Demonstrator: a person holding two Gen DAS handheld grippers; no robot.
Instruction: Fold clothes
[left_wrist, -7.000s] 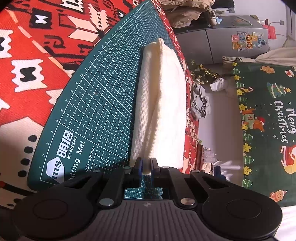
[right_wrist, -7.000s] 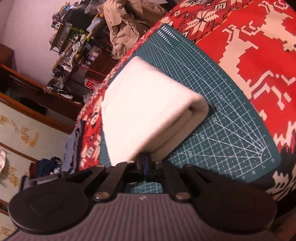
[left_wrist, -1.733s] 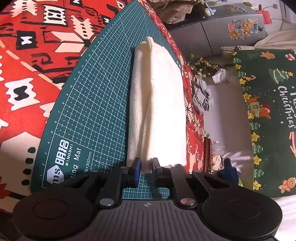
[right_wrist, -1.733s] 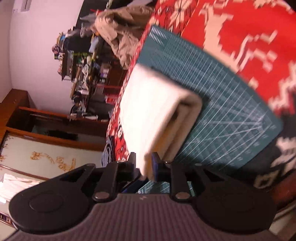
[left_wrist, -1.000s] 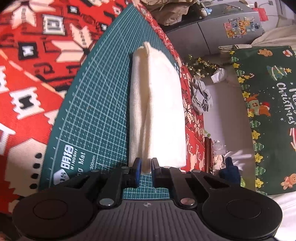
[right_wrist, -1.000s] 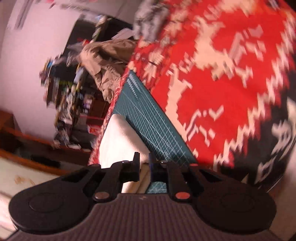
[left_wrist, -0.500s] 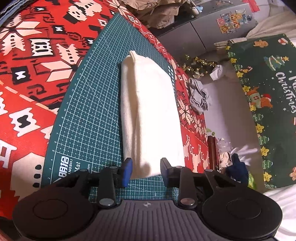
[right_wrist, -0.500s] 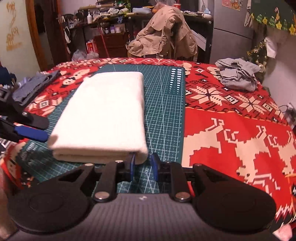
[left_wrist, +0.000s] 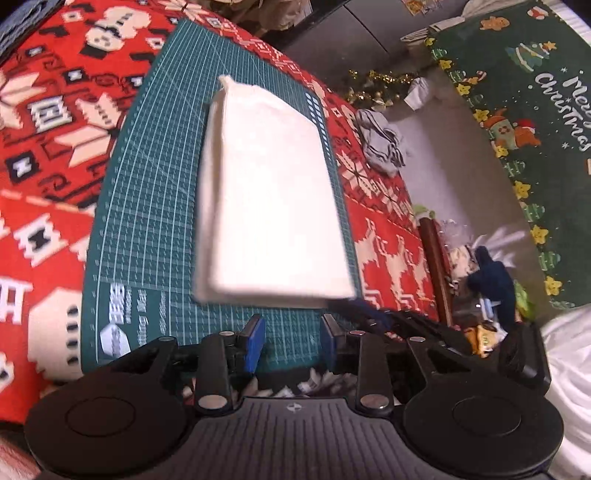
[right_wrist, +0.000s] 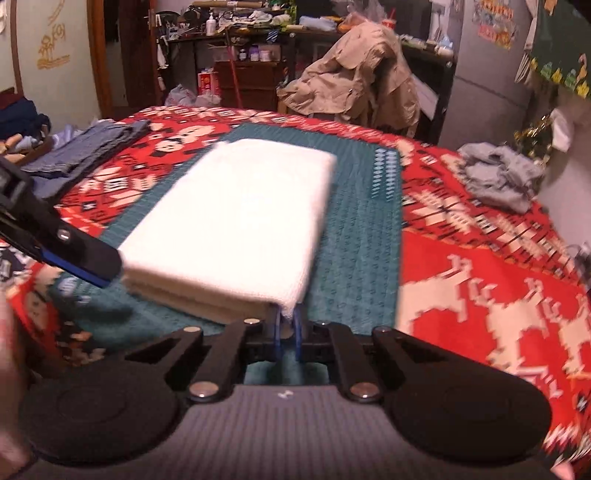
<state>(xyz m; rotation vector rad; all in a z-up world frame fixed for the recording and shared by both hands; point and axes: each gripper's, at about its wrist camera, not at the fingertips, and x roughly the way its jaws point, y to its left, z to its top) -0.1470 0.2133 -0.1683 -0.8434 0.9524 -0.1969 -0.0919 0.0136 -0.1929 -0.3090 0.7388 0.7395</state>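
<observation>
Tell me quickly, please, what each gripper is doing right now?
Left gripper: open, holding nothing, just short of the folded white knit garment.
Right gripper: shut on the garment's near corner.

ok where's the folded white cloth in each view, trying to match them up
Left wrist: folded white cloth at centre, lying lengthwise away from the open left hand-held gripper.
Right wrist: centre-left, near corner between the right hand-held gripper fingers.
Shared landmark: green cutting mat beneath it.

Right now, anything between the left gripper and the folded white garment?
Nothing but bare green cutting mat separates the open left gripper from the folded white garment, per the left wrist view.
</observation>
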